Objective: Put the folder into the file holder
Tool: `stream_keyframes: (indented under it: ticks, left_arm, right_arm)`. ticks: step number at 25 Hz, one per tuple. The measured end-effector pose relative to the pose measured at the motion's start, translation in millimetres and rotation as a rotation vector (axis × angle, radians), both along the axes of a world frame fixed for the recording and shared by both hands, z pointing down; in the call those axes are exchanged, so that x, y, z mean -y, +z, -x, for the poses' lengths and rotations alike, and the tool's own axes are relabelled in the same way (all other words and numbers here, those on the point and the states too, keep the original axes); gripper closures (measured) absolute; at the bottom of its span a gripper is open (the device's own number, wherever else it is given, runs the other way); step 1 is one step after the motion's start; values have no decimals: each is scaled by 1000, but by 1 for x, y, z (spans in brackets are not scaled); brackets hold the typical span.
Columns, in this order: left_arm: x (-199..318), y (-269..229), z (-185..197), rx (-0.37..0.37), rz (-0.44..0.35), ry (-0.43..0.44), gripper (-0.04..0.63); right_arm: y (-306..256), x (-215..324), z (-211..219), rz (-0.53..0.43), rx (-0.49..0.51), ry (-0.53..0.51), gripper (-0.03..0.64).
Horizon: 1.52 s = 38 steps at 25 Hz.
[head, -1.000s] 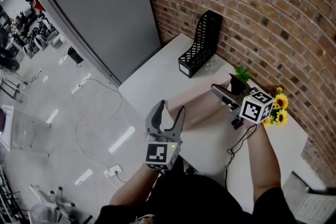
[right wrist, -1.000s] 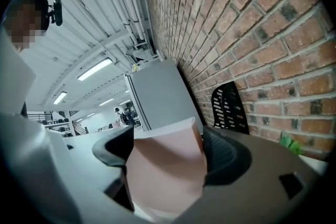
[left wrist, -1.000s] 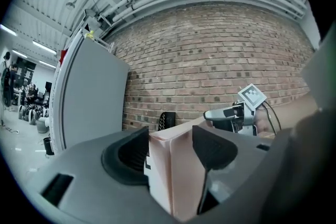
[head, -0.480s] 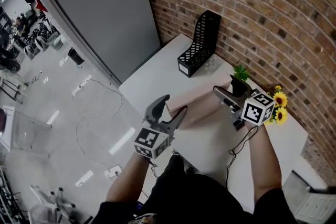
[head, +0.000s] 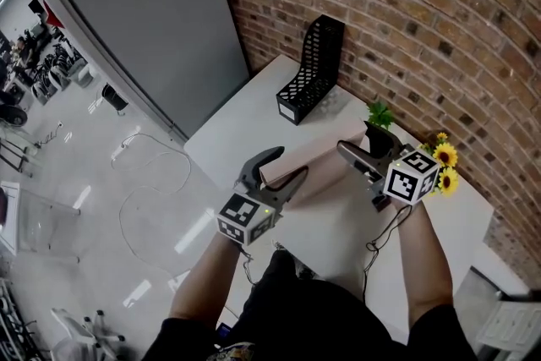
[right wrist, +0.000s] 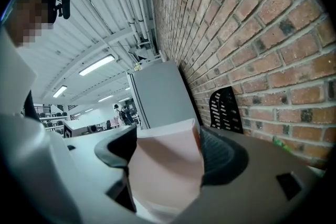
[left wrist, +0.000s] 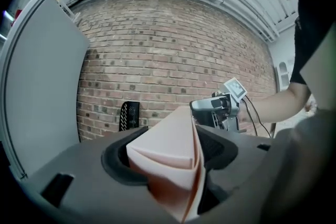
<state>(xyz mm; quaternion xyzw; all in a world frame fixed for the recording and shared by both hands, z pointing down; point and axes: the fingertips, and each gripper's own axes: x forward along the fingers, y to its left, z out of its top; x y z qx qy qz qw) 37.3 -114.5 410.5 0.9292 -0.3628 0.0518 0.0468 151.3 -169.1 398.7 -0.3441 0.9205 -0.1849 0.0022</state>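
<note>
A: Where did we have the folder (head: 325, 161)?
B: Between our claws. The left gripper (head: 292, 162) stood spread round its left end, pads not pressing as far as we could judge, and the right gripper (head: 353, 136), whose jaws had just been closing, pinched its right end.
A: So its long axis ran claw to claw?
B: Yes, across the table (head: 245, 127); the file holder (head: 313, 68) stood beyond it, well apart, by the brick wall (head: 406, 13) — we judged a turn was needed

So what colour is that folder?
The folder is pale pink, plain, with no pattern. It shows best in the left gripper view.
</note>
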Motion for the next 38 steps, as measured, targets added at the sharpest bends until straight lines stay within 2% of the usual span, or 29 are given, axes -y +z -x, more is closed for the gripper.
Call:
stream_keyframes:
  ticks: [6, 11, 13, 14, 16, 18, 19, 28, 31, 38]
  left_arm:
    - [-10, -2, -9, 39, -47, 8, 376]
    - [-17, -1, -12, 28, -43, -23, 407]
    - [-21, -1, -11, 27, -42, -43, 411]
    - [-22, -2, -10, 27, -42, -56, 413]
    - [-24, -5, -7, 26, -44, -81, 414]
    - [-25, -10, -3, 22, -50, -107, 416]
    - [-26, -13, -1, 18, -54, -119, 416]
    - [-26, -63, 26, -19, -116, -233, 419]
    - [-20, -79, 40, -18, -119, -285, 419]
    - [5, -125, 69, -43, -184, -370, 422]
  right_arm:
    - [-1, -2, -3, -6, 5, 20, 236]
    - [-4, -4, -6, -28, -16, 58, 252]
    - [-7, -5, -8, -54, -38, 88, 278]
    - [-10, -6, -11, -73, -56, 113, 302]
    - [-13, -8, -17, -113, -107, 174, 412]
    - [-17, -10, -23, -146, -154, 226, 572]
    - [-19, -11, -24, -158, -166, 240, 614]
    - [-32, -21, -19, -168, -147, 250, 614]
    - [-39, -22, -17, -177, -135, 242, 614]
    - [-47, -26, -18, -189, -130, 250, 614]
